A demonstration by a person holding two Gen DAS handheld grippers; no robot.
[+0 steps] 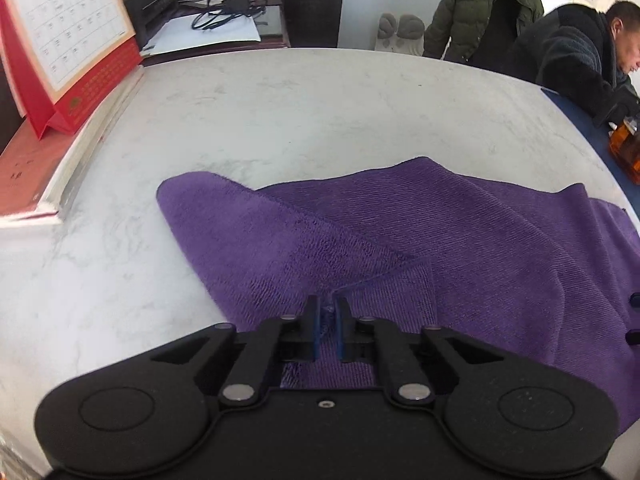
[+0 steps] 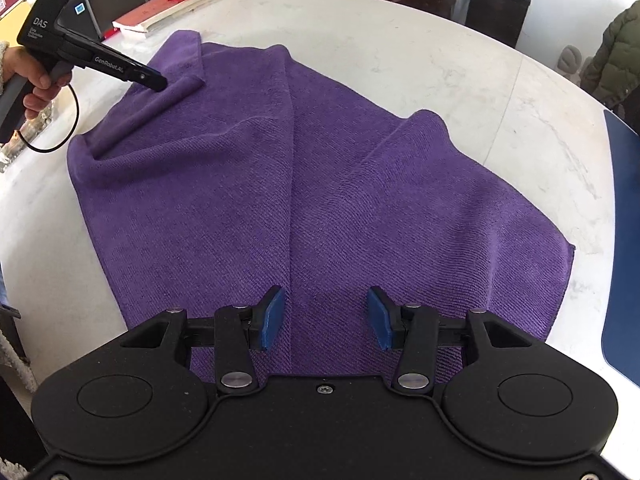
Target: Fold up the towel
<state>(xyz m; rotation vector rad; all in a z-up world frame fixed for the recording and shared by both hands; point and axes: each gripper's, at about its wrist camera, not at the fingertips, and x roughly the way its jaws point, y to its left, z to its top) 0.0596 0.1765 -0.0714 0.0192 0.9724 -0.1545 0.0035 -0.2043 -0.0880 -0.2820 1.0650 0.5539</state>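
Towel (image 2: pixel 280 168), purple: left gripper (image 1: pixel 329 314) ("DAS", "GenRoboAI") clamped on it; right gripper (image 2: pixel 326 312) apart.

I'm looking at a deep purple towel (image 2: pixel 304 184) with a fine diagonal ribbed weave, spread on a white counter (image 1: pixel 280 112) veined in faint grey like marble. My left tool (image 1: pixel 329 322) is matte black with blue pads, and my right tool (image 2: pixel 326 316) is the same black with blue pads. At the counter's far edge there's a red calendar (image 1: pixel 68 36) with a white grid page. Beyond it I see an olive green puffer jacket (image 1: pixel 480 12) and, far right, an amber bottle (image 1: pixel 626 152) on a blue mat (image 2: pixel 624 280).
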